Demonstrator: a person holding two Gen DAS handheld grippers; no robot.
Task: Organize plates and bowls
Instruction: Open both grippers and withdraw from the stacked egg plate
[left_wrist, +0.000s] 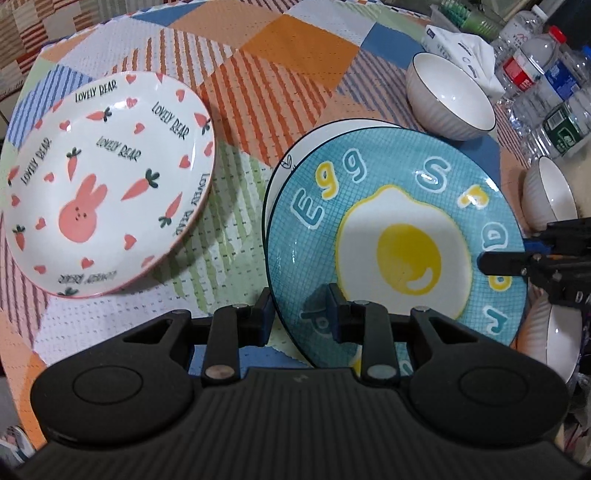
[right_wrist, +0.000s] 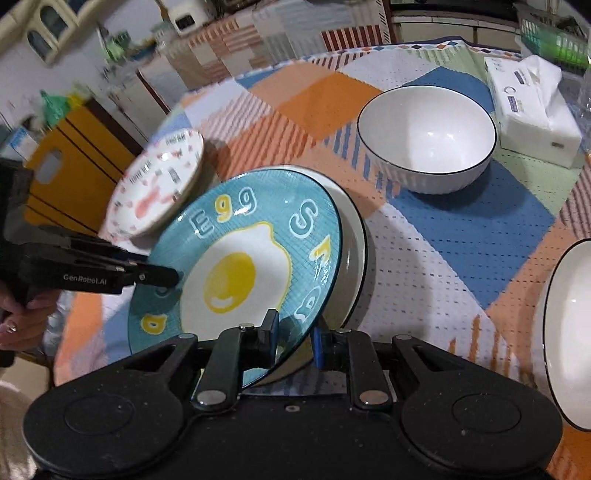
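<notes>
Both pairs of fingers, left (left_wrist: 301, 314) and right (right_wrist: 295, 334), grip opposite rims of the round blue fried-egg ceramic plate (left_wrist: 399, 236), tilted over a white dark-rimmed plate (right_wrist: 352, 243) on the patchwork-clothed surface (left_wrist: 236, 199).

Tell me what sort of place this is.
Probably a home dining area: a patchwork tablecloth under mismatched crockery such as the egg plate, with a tissue pack and water bottles beside it.

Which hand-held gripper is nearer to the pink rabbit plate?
Left. The left hand-held gripper grips the blue egg plate on the side facing the rabbit plate; the right hand-held gripper grips its far side.
</notes>
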